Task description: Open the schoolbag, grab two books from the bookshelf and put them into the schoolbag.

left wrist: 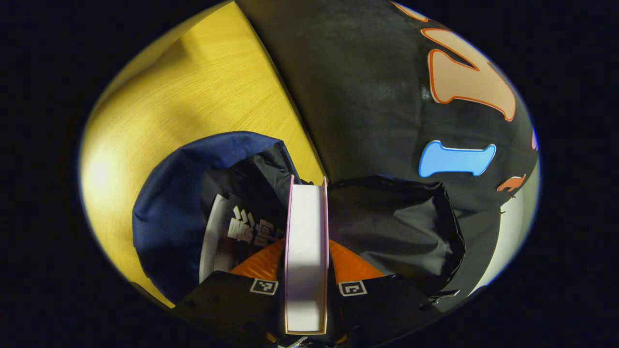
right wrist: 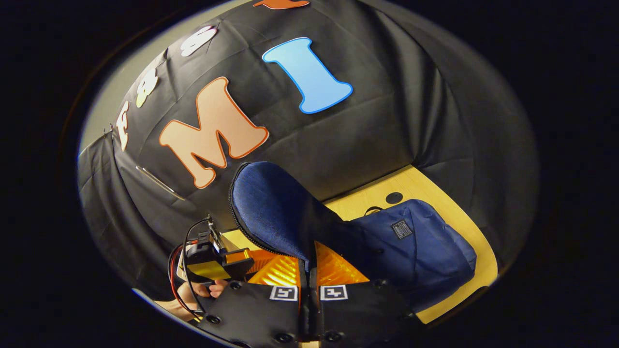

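Left gripper view: left gripper [left wrist: 306, 285] clamped a book [left wrist: 305, 241] over the open schoolbag [left wrist: 169, 203]; yellow wood counter [left wrist: 193, 87] at 10 o'clock. Right gripper [right wrist: 308, 282] pinched the schoolbag's flap [right wrist: 275, 208], black cloth wall [right wrist: 387, 135] behind.

The schoolbag [right wrist: 416, 246] at the lower right of the right gripper view is dark blue with a small dark patch; its lining [left wrist: 391, 222], right of centre in the left gripper view, is black. The book [left wrist: 306, 251] at centre bottom shows white pages edged pale pink. The table [left wrist: 193, 92] at upper left is yellow wood grain.
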{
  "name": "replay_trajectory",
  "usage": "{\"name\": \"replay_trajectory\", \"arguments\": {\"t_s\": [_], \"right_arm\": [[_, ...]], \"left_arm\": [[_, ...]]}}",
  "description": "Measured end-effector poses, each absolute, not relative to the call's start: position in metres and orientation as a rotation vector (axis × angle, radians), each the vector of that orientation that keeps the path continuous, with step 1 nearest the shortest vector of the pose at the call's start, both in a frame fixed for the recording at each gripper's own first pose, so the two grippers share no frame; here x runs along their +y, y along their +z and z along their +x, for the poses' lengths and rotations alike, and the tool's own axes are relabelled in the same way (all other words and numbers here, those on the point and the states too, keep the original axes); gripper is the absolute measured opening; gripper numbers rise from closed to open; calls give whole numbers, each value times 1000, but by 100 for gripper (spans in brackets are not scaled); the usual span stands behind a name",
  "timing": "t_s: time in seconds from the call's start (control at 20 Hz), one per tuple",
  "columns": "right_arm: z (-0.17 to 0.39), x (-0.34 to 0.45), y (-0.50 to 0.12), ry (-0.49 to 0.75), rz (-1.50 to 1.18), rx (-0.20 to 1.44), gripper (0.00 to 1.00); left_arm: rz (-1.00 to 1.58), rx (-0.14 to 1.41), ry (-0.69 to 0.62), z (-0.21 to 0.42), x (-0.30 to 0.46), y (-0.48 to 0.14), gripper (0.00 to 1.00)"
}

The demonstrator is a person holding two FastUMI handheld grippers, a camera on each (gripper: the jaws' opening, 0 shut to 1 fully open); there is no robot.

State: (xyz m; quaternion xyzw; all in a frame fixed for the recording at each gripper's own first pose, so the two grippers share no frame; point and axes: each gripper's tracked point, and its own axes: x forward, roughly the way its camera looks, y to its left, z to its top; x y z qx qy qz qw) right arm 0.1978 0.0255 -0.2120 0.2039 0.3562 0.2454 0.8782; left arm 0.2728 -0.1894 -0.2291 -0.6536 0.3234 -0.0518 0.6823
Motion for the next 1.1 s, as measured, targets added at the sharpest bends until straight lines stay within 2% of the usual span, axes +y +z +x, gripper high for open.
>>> {"name": "replay_trajectory", "arguments": {"t_s": [0.4,0.5,0.55,0.6,0.65,0.7,0.75,0.8,0.95,1.0,1.1], "right_arm": [[197,25,-215,505,434,749,3],[196,26,-217,504,436,755,3],[196,27,-219,504,433,758,3],[195,27,-220,505,432,760,3],[194,27,-220,506,432,763,3],[193,28,-223,507,433,766,4],[193,29,-224,506,433,769,4],[192,29,-225,506,433,771,4],[190,30,-229,507,431,778,3],[188,30,-229,507,431,780,3],[187,32,-232,505,426,782,4]], "left_arm": [[-1458,765,-94,272,-189,-240,29],[-1451,796,-79,272,-190,-243,33],[-1425,834,-53,272,-190,-252,39],[-1397,869,-36,267,-192,-258,51],[-1371,896,-20,263,-192,-262,41],[-1343,923,-8,261,-193,-266,62],[-1297,952,6,259,-194,-270,59],[-1239,981,17,255,-194,-274,63],[-1031,1017,46,248,-182,-279,88],[-960,997,47,249,-173,-274,83],[-836,963,46,249,-154,-261,83]]}}
